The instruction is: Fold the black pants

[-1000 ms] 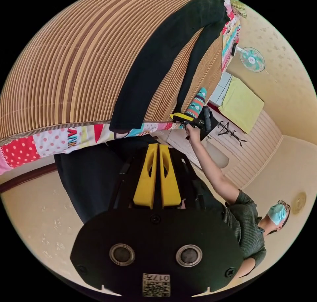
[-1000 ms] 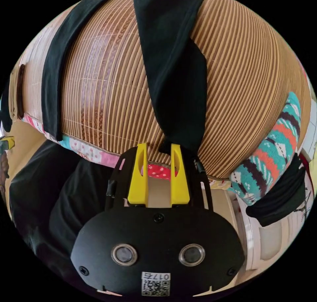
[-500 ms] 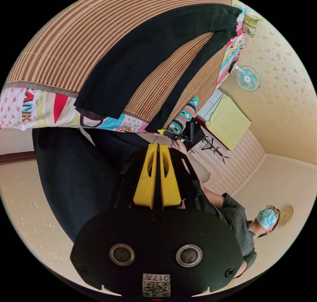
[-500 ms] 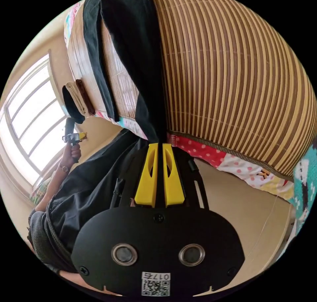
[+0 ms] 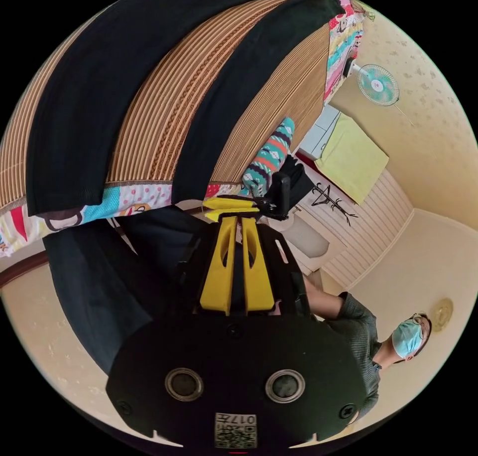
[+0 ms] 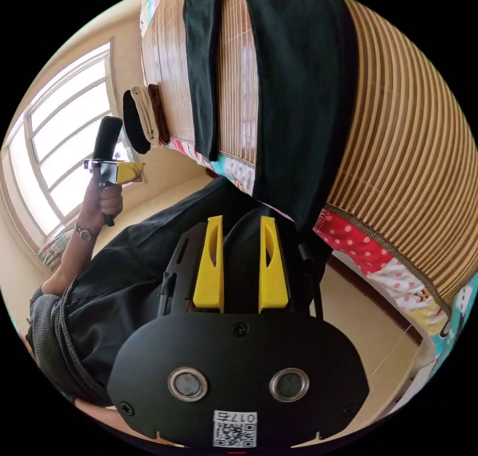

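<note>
Okay, left gripper (image 5: 239,220): my jaws are a narrow gap apart, nothing between them. Right gripper (image 6: 241,219): jaws clearly spread, also empty, only the person's dark clothing (image 6: 134,266) behind the gap. The black pants (image 5: 99,117) lie flat on the bamboo mat (image 5: 164,102) beyond my jaw tips, the two legs splayed apart with a strip of mat showing between them. In the left gripper view one leg hem ends just past my tips, at the mat's near edge, and the other is off to the left of the jaws. In the right gripper view the wide leg (image 6: 298,102) runs straight out ahead of my tips, with its hem hanging over the patterned bedsheet (image 6: 348,231) just beyond the right jaw. Neither gripper touches the pants. The right gripper (image 5: 209,209) shows in the left gripper view right above my tips, jaws parted, beside a striped knit piece (image 5: 269,157). The left gripper (image 6: 137,172) shows in the right gripper view far left of my jaws, held in a hand (image 6: 102,202), near a stack of folded clothes (image 6: 144,114) and a window (image 6: 59,142). A fan (image 5: 378,84) is far up-right of the left jaws.
</note>
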Motion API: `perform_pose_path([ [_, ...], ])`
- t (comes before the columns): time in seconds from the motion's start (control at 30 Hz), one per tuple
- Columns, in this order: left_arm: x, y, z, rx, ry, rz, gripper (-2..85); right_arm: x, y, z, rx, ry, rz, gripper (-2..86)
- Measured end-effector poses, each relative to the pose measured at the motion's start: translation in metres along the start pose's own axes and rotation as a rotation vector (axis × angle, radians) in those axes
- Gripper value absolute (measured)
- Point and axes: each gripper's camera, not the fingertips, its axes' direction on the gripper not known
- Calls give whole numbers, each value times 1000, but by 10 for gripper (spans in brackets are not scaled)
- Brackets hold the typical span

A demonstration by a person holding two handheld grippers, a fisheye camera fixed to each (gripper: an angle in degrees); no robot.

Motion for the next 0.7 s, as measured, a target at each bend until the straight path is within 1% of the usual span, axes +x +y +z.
perform_pose_path([
  [0.03,0,-1,5,2,-10,6,-1,7,3,-12,55,42,53,102],
  [0.07,-1,-1,9,5,-18,5,0,11,3,-17,72,67,72,101],
  [0.13,-5,-1,15,16,-18,-8,0,22,-3,-24,94,193,107,99],
  [0.27,-14,3,29,50,21,-67,-3,33,-14,-24,46,218,161,88],
  [0.4,-14,-6,43,24,21,-86,-7,39,-3,-41,16,155,94,50],
  [0.53,3,-30,68,-29,-84,-76,4,35,25,-67,66,-24,-40,25],
  [0.6,21,-41,82,-43,-146,-43,38,27,37,-78,102,-79,-59,21],
  [0.67,55,-55,103,-51,-262,35,91,12,46,-87,131,-127,-105,19],
  [0.7,63,-58,110,-59,-294,58,100,-1,50,-93,149,-163,-148,19],
])
